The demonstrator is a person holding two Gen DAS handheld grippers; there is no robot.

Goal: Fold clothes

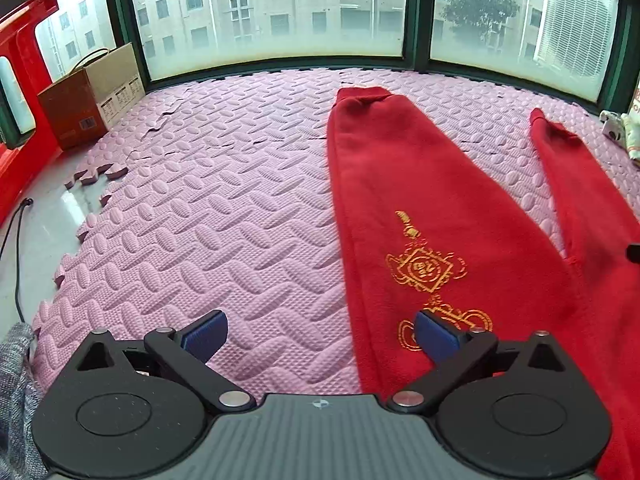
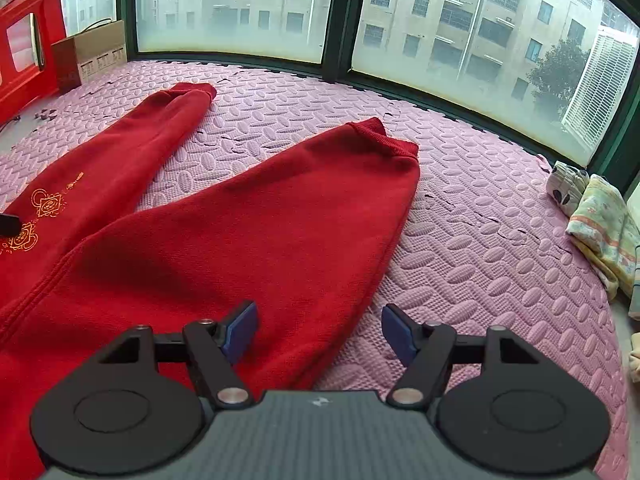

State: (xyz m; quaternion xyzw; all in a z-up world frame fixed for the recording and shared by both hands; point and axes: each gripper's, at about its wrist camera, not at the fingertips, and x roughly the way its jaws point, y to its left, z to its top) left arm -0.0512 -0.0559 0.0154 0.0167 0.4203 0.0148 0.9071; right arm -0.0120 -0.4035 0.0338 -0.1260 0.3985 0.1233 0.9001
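Red trousers spread flat on a pink foam mat, both grippers hanging spread and empty above them.

Left wrist view: the left gripper (image 1: 320,334) stands wide apart with nothing between its blue pads (image 1: 204,334); the red trousers (image 1: 420,208) lie ahead and to its right on the foam mat (image 1: 208,208), the near leg bearing gold embroidery (image 1: 424,268) just ahead of the right pad; a cardboard box (image 1: 88,100) sits far ahead to the left by the window (image 1: 272,8).
Right wrist view: the right gripper (image 2: 318,332) is likewise spread, pinching nothing; one trouser leg (image 2: 260,232) runs ahead from under its left pad, the outer edge passing between the pads; folded cloth (image 2: 600,224), perhaps towels, lies well off to the right.
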